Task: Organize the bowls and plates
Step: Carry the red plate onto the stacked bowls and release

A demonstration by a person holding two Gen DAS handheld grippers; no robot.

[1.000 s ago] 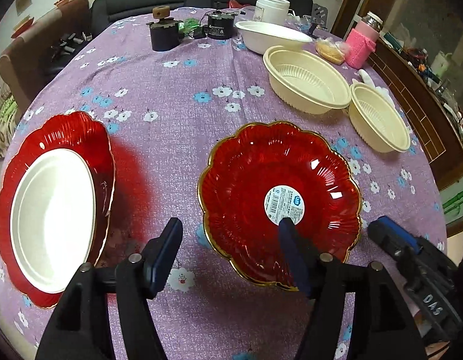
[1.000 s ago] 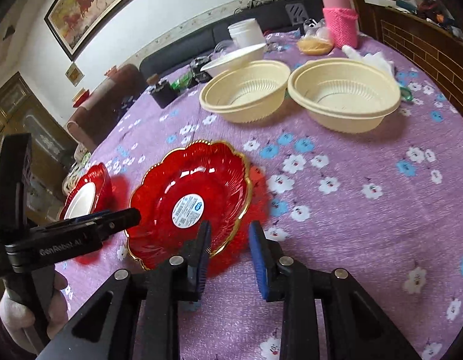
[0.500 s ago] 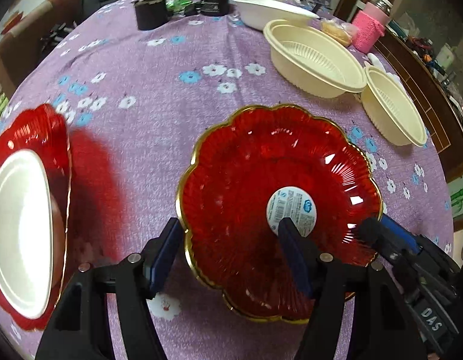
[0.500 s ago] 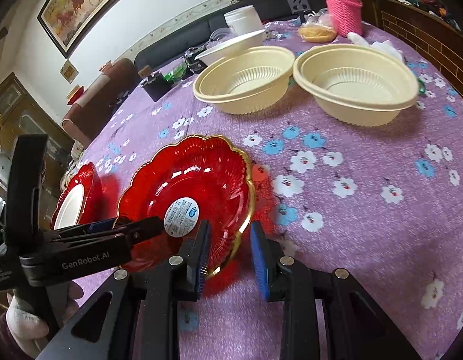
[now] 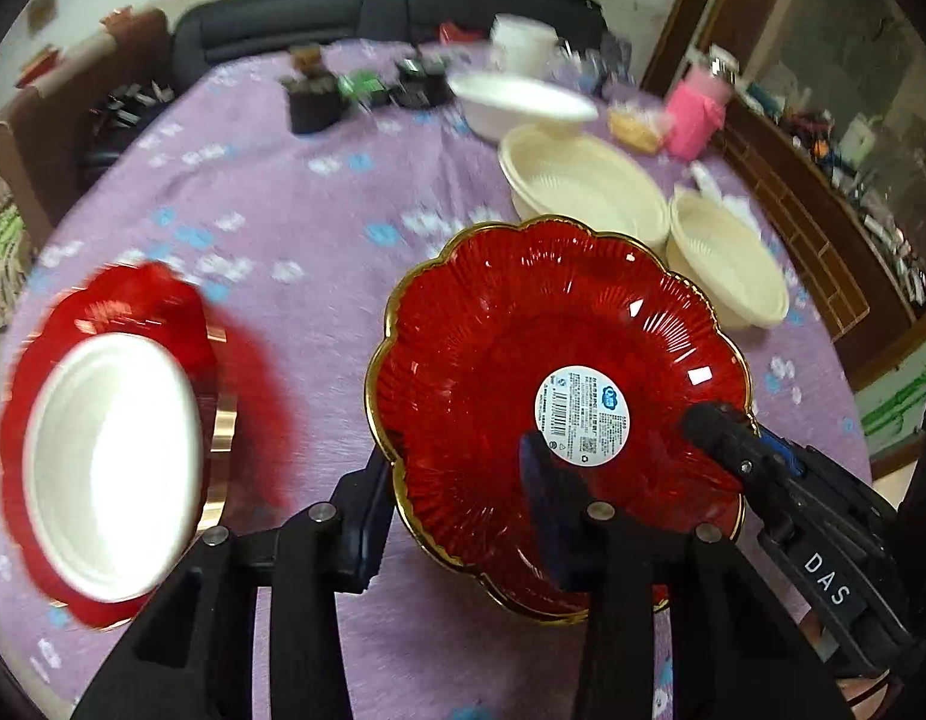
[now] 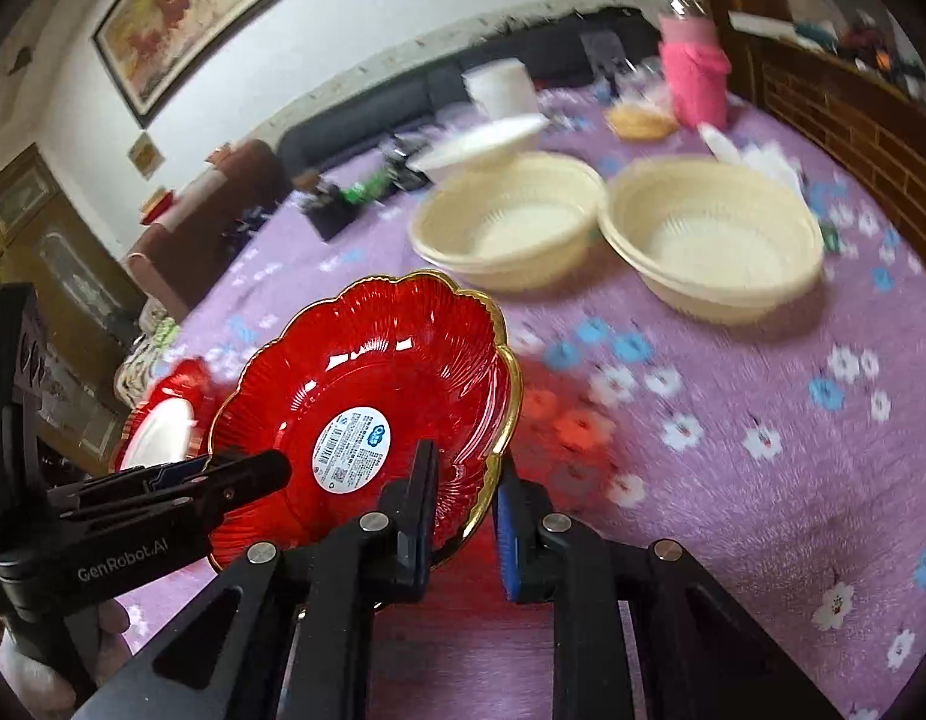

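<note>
A red scalloped plate with a gold rim and a white sticker (image 5: 553,390) (image 6: 367,396) is lifted off the table and tilted. My left gripper (image 5: 457,510) straddles its near-left rim, one finger inside the plate and one outside. My right gripper (image 6: 463,510) straddles its right rim the same way and also shows in the left wrist view (image 5: 739,450). A second red plate with a white bowl in it (image 5: 109,456) (image 6: 163,426) lies at the left. Two cream bowls (image 6: 511,228) (image 6: 715,240) stand at the far right.
A white bowl (image 5: 517,105), a white tub (image 6: 502,87), a pink-sleeved bottle (image 6: 694,75), a dark box (image 5: 313,102) and small clutter stand at the far side of the purple flowered tablecloth (image 6: 733,420). A wooden sideboard (image 5: 823,228) runs along the right.
The red plate has come up off the table and tilted, held between both grippers. Both views have risen and swung, and the background is blurred by motion.
</note>
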